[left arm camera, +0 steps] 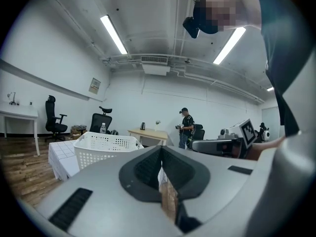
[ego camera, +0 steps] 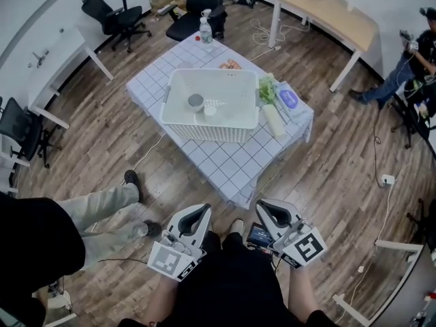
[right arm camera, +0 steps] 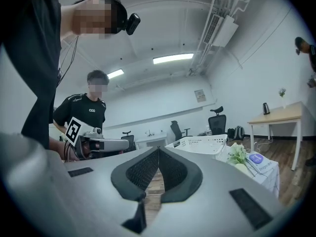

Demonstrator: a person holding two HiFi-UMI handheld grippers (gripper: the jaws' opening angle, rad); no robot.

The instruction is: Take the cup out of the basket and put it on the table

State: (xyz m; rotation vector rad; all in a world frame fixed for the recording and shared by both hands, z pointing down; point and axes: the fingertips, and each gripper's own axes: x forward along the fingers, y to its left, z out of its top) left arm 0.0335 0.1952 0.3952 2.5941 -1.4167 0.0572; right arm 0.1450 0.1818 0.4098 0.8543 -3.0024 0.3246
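A white perforated basket [ego camera: 211, 129] stands on a low table [ego camera: 231, 165] with a white grid cloth. Inside it lie a grey cup [ego camera: 195, 102] and a smaller white cup [ego camera: 210, 110]. My left gripper [ego camera: 201, 213] and right gripper [ego camera: 264, 210] hang near my body, well short of the table, both shut and empty. In the left gripper view the jaws [left arm camera: 161, 152] meet, with the basket [left arm camera: 101, 149] ahead to the left. The right gripper view has its jaws [right arm camera: 158, 154] closed, with the basket [right arm camera: 200, 143] ahead to the right.
On the table beside the basket are a water bottle [ego camera: 206, 33], greens [ego camera: 267, 88], a purple-labelled packet [ego camera: 289, 101] and a pale cylinder [ego camera: 274, 120]. A seated person's legs [ego camera: 102, 206] are at my left. Office chairs [ego camera: 114, 16], desks [ego camera: 327, 12] and another person [ego camera: 409, 67] ring the room.
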